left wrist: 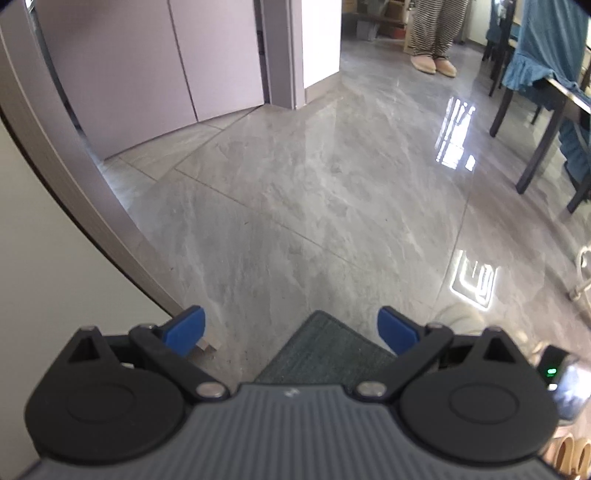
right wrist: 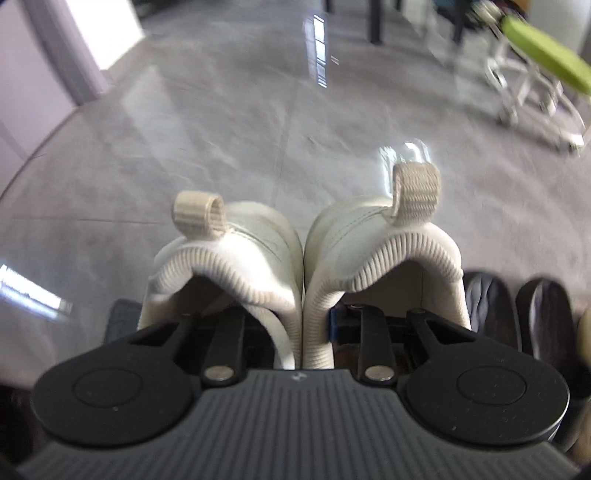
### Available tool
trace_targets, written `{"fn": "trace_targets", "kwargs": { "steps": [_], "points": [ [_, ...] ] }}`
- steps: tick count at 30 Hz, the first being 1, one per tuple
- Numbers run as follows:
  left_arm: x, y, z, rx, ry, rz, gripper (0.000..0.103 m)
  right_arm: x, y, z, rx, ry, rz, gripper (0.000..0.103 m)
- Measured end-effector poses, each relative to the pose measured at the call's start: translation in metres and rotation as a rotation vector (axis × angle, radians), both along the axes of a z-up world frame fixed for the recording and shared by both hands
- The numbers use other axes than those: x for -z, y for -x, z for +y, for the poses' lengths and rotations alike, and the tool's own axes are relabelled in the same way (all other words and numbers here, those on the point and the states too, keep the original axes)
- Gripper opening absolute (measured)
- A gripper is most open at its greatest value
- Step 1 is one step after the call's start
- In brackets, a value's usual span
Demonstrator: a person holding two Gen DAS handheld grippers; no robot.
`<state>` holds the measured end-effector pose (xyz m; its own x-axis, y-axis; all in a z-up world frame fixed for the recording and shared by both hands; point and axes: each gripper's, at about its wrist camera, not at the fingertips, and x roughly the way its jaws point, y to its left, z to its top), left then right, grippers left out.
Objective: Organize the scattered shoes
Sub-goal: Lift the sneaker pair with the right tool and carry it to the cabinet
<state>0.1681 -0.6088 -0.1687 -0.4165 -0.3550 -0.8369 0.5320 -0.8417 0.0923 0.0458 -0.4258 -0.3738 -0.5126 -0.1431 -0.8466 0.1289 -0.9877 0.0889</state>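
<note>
Right wrist alone shows tongs (right wrist: 301,325) seemingly pinching paired cream sneakers (right wrist: 258,251).

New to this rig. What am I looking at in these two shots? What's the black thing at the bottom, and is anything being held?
No robot arm here: a person carries a hand-held gripper in each hand, and a fisheye camera on each looks forward along its two fingers. The black and grey hardware at the bottom of each picture is that tool's own body.

Left wrist view: the left hand-held gripper is open, its blue pads spread and empty. Below it lie a grey tiled floor and the corner of a dark mat. Far back stands a person in striped trousers.

Right wrist view: the right hand-held gripper is shut on a pair of cream sneakers, one finger inside each shoe, pinching their touching inner collars together. Dark slippers lie to the right. The picture is motion-blurred.
</note>
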Motion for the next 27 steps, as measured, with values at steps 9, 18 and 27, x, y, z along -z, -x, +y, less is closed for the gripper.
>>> {"fn": "trace_targets", "kwargs": {
  "steps": [9,18,27],
  "points": [
    [-0.032,-0.021,0.012,-0.036,0.064,0.046,0.101,-0.081,-0.009,0.005,-0.243,-0.005,0.161,0.027],
    [-0.101,-0.068,0.029,-0.080,0.118,0.017,0.100,-0.202,-0.018,0.013,-0.426,0.023,0.158,0.027],
    [-0.213,-0.197,0.050,-0.244,0.175,-0.040,0.100,-0.329,-0.095,-0.002,-0.785,0.099,0.143,0.027]
  ]
}}
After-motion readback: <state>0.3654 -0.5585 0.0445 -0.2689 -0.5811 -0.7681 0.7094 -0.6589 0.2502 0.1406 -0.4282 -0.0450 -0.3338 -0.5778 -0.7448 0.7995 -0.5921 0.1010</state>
